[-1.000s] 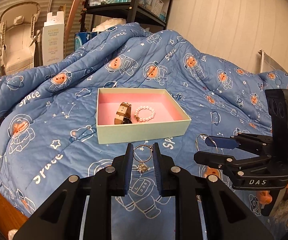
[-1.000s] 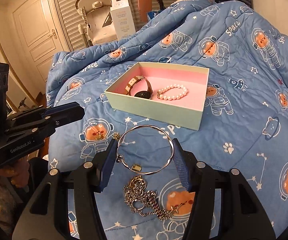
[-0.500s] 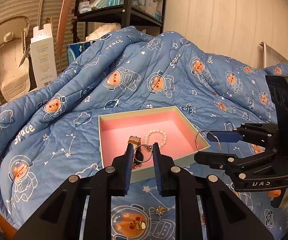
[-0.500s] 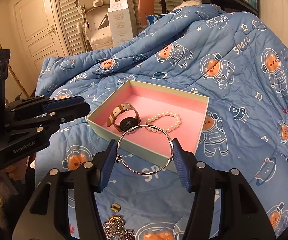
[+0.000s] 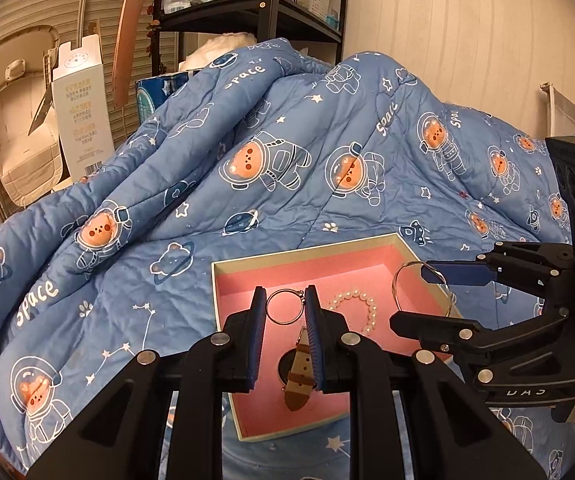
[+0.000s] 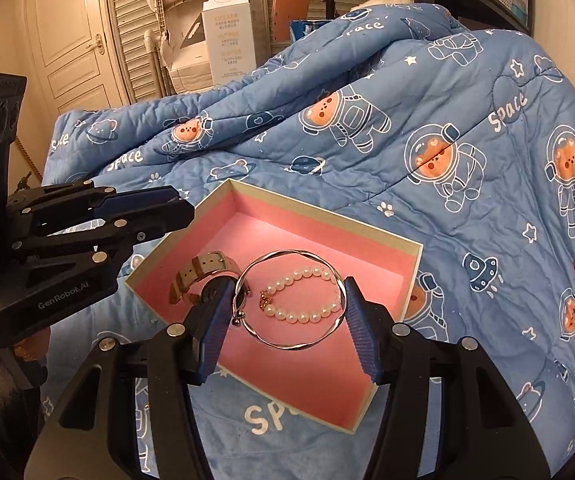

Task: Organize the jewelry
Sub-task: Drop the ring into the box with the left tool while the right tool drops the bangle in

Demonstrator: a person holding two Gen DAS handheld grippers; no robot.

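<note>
Silver bangle and thin ring are hanging pinched in the right gripper and left gripper over the pink-lined box; releasing carelessly risks tangling the pearl bracelet.

Shiny metal bangle, glossy pearl bracelet, quilted cloth blanket.

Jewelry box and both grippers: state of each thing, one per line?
Box: open, no lid in view, on the blanket.
Watch: lying in the box.
Pearl bracelet: lying in the box.
Left gripper: shut on a small ring, over the box.
Right gripper: shut on a silver bangle, held over the box.
</note>
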